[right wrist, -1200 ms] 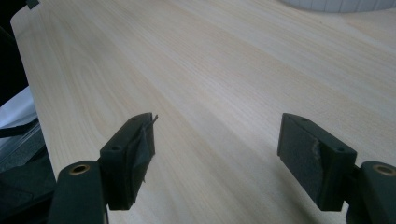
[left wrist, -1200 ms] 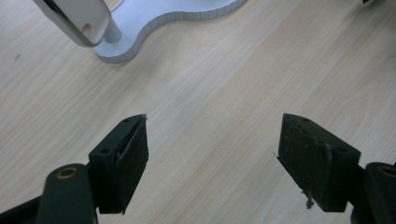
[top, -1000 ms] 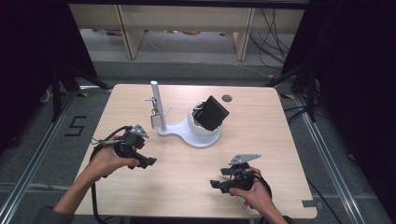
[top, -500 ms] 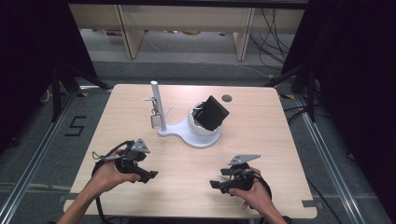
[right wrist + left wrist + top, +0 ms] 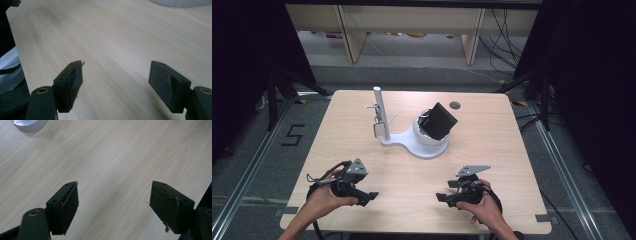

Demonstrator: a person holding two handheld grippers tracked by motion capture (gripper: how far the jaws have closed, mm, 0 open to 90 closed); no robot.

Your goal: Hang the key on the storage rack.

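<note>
Both grippers rested low on the wooden table [image 5: 512, 125]; the left gripper [image 5: 371, 196] and right gripper [image 5: 441, 197] pointed jaws toward each other, the white stand [image 5: 412, 142] with its black box [image 5: 441, 121] well beyond them

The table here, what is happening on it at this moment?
A person holds a gripper in each hand, low over the near part of the wooden table. The left gripper and the right gripper are both open, with nothing between the jaws. A white stand with a post and a black box sits further back, untouched.
</note>
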